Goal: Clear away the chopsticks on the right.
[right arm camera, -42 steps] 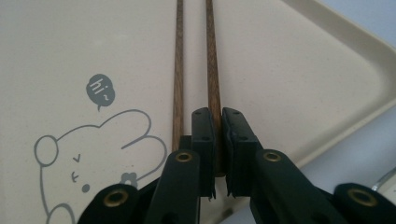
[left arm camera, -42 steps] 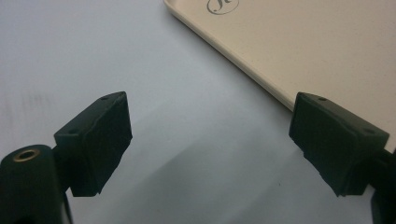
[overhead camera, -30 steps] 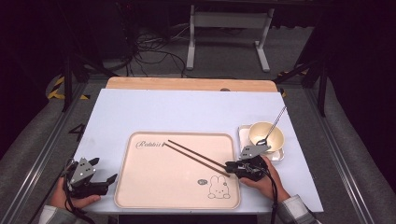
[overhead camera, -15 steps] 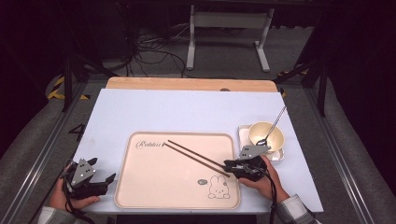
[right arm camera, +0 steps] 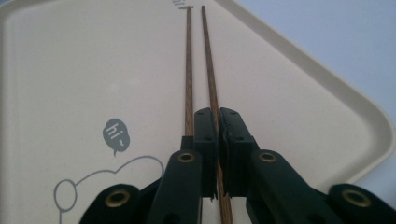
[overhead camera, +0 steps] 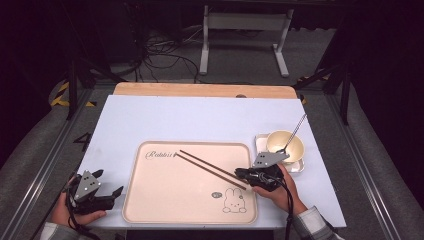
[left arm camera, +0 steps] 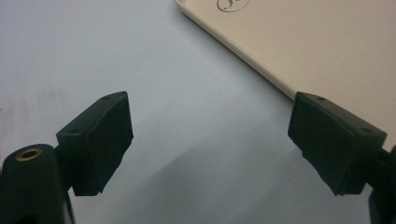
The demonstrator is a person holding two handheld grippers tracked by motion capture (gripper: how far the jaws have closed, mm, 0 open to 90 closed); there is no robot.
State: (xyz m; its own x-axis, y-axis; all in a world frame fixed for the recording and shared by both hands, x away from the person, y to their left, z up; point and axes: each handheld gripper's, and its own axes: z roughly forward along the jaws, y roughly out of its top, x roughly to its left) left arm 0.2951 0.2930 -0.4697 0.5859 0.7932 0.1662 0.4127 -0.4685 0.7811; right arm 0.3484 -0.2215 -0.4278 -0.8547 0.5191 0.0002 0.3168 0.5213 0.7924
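Two thin brown chopsticks (overhead camera: 210, 167) lie side by side, slanting across a cream tray (overhead camera: 150, 200) with a rabbit drawing. My right gripper (overhead camera: 240, 173) sits low at their near right end. In the right gripper view its jaws (right arm camera: 218, 114) are shut on the right chopstick (right arm camera: 208, 60), while the left chopstick (right arm camera: 188, 60) runs under the left jaw. My left gripper (overhead camera: 111, 182) rests on the white table just left of the tray. It stands open (left arm camera: 210, 140) with nothing between its jaws, and the tray's corner (left arm camera: 327, 56) lies beyond.
A pale yellow bowl (overhead camera: 286, 144) with a metal spoon (overhead camera: 294, 131) leaning in it stands on a white dish (overhead camera: 260, 142) right of the tray, just behind my right hand. A wooden strip (overhead camera: 200, 90) edges the table's far side.
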